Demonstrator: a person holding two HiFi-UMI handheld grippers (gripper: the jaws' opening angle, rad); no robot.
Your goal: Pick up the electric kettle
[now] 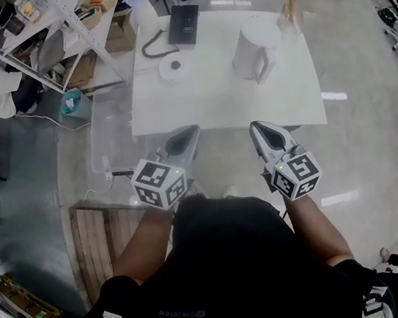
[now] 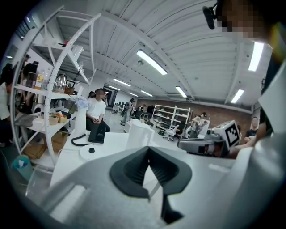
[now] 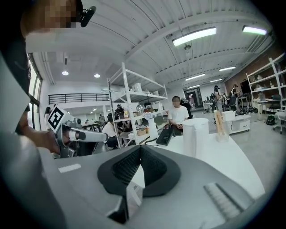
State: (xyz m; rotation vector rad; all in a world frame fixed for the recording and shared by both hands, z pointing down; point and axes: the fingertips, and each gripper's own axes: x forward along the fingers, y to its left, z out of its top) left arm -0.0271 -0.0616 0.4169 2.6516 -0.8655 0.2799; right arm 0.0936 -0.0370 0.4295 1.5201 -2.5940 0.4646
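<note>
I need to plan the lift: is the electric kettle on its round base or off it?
Off. The electric kettle stands upright on the table, apart from the round base.

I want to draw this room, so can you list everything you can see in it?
table: one, white, middle of the head view
electric kettle: one, white, right part of the table
round base: one, white with a dark centre, on the table left of the kettle
black device: one, far edge of the table
clear container: one, tan sticks inside, table's far right corner
shelf rack: one, white, left of the table
wooden pallet: one, brown, on the floor lower left
people: several, beyond the table
left gripper: grey, jaws together, empty
right gripper: grey, jaws together, empty
</note>
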